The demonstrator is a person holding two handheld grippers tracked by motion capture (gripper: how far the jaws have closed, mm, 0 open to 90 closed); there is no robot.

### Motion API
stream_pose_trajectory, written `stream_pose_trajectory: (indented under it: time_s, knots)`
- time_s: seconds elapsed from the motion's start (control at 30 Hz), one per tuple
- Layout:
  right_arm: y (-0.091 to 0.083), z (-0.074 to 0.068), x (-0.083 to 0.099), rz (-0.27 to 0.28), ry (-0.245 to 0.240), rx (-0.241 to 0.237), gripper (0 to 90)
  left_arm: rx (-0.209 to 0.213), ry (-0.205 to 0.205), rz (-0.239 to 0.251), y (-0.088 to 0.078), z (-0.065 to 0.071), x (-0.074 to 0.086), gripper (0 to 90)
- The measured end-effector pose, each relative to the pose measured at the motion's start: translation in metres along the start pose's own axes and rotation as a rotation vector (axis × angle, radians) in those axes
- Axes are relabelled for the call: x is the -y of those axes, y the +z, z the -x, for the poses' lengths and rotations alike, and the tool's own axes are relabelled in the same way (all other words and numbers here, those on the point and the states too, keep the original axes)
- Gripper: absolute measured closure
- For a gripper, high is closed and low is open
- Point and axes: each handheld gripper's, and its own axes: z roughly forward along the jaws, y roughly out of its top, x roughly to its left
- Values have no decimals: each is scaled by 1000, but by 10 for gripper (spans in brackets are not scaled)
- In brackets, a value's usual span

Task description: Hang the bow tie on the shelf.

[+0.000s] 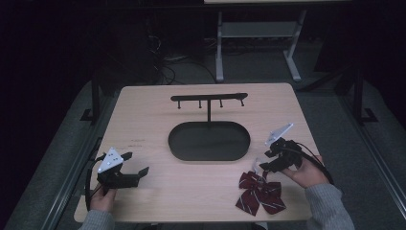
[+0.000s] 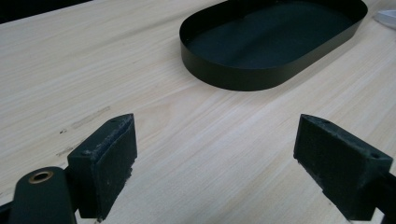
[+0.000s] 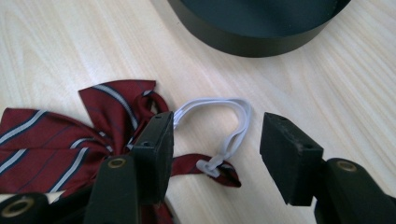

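A dark red striped bow tie (image 1: 260, 191) lies on the wooden table near its front right. Its white elastic loop (image 3: 231, 122) curls out toward the black oval tray (image 1: 209, 140). My right gripper (image 1: 265, 160) is open just over the bow tie (image 3: 70, 135), with the elastic loop between its jaws, untouched as far as I can see. My left gripper (image 1: 135, 163) is open at the front left, its jaws wide apart over bare wood (image 2: 215, 154), pointing toward the tray (image 2: 261, 74).
A black hanger stand (image 1: 209, 99) with several small pegs rises from the tray's far side. Bare table (image 1: 143, 124) lies between the left gripper and the tray. A desk frame (image 1: 256, 38) stands on the floor beyond the table.
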Motion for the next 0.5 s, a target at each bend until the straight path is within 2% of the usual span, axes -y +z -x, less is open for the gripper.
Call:
stream_pose_trajectory:
  time_s: [0.23,0.37,0.5]
  knots:
    - [11,9,-8,-37,16,-6,476,2,10,0,-1,2,0,130]
    - [23,15,-11,-86,38,-5,522,6,29,-15,0,5,-1,130]
    - [28,17,-10,-104,44,-11,550,10,24,-17,0,6,0,130]
